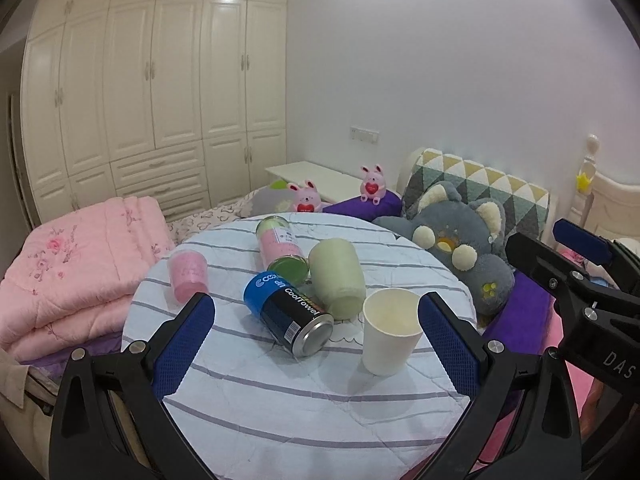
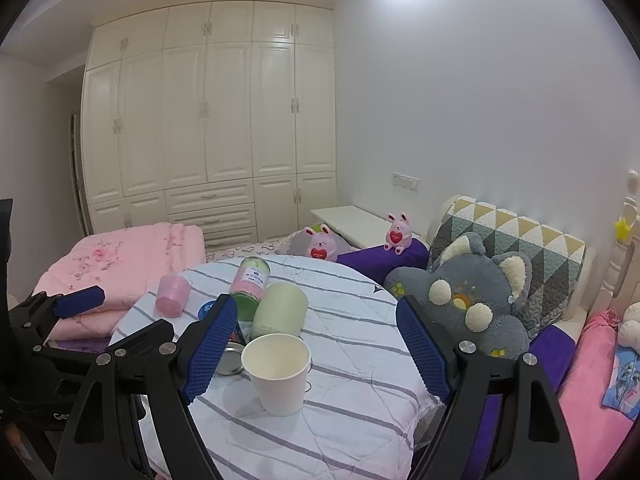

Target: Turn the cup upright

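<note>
My left gripper (image 1: 316,328) hangs over the near edge of the round table (image 1: 280,408), jaws spread wide with nothing between the pads. My right gripper (image 2: 316,344) is likewise wide open and holds nothing.

The white cup (image 1: 390,330) stands upright on the striped cloth, mouth up. From the left gripper it sits ahead, just inside the right finger (image 1: 448,344), not touching it. From the right gripper the cup (image 2: 278,372) is straight ahead and low between the fingers, nearer the left finger (image 2: 210,346); I cannot tell whether that pad touches it.

Beyond the cup, a pale green cup (image 1: 338,276) lies on its side, its end close to the white cup's rim. To the left of that a blue-and-black can (image 1: 288,312) lies tipped over, its metal end towards me. Behind these lies a pink bottle (image 1: 280,246) with a green end. Farther left, apart from the rest, a pink cup (image 1: 187,274) stands mouth down.

A grey plush (image 2: 472,300) sits off the table, ahead of my right gripper's right finger.
</note>
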`<state>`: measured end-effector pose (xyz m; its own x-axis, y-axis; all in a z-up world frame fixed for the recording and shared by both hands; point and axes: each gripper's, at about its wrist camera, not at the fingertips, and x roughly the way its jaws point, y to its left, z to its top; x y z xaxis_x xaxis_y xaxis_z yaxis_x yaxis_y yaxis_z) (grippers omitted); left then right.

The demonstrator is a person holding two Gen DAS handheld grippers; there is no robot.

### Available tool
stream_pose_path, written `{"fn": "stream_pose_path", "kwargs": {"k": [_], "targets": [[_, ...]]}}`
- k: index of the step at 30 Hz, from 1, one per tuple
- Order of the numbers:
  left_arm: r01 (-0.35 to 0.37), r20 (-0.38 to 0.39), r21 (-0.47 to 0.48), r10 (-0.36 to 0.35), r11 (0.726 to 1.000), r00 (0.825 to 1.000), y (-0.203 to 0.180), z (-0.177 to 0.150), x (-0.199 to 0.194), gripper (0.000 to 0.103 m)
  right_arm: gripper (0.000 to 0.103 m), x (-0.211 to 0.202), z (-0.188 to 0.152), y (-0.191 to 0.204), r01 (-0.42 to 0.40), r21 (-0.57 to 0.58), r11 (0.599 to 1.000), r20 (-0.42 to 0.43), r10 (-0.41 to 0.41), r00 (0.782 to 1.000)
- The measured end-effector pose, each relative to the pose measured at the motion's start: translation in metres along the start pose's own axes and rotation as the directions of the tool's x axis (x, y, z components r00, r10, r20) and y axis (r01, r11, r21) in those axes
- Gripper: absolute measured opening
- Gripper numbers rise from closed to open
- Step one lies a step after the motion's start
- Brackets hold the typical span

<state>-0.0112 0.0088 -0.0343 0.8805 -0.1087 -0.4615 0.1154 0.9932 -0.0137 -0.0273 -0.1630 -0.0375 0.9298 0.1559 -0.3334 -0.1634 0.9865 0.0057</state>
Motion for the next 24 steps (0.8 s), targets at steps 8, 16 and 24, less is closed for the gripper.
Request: {"fn": "stream_pose_path", "kwargs": {"k": [8,16,24], "targets": [[-0.017,-0.011,0.001,0.017,1.0,1.0,0.001,0.001,0.006,0.103,0.083,0.005,0.0,0.0,0.008,-0.006,1.0,0.002,-0.008,1.0],[-0.013,-0.016,-0.002,0.013,1.0,1.0,0.003,0.001,0.011,0.103,0.083,0.009,0.001,0.0,0.012,-0.003,1.0,-0.012,-0.012,1.0],[-0.027,-0.015,0.006,0.027,1.0,1.0,0.0,0.0,0.014,0.103,0.083,0.013,0.0,-0.002,0.012,0.002,1.0,-0.029,-0.012,1.0]]}}
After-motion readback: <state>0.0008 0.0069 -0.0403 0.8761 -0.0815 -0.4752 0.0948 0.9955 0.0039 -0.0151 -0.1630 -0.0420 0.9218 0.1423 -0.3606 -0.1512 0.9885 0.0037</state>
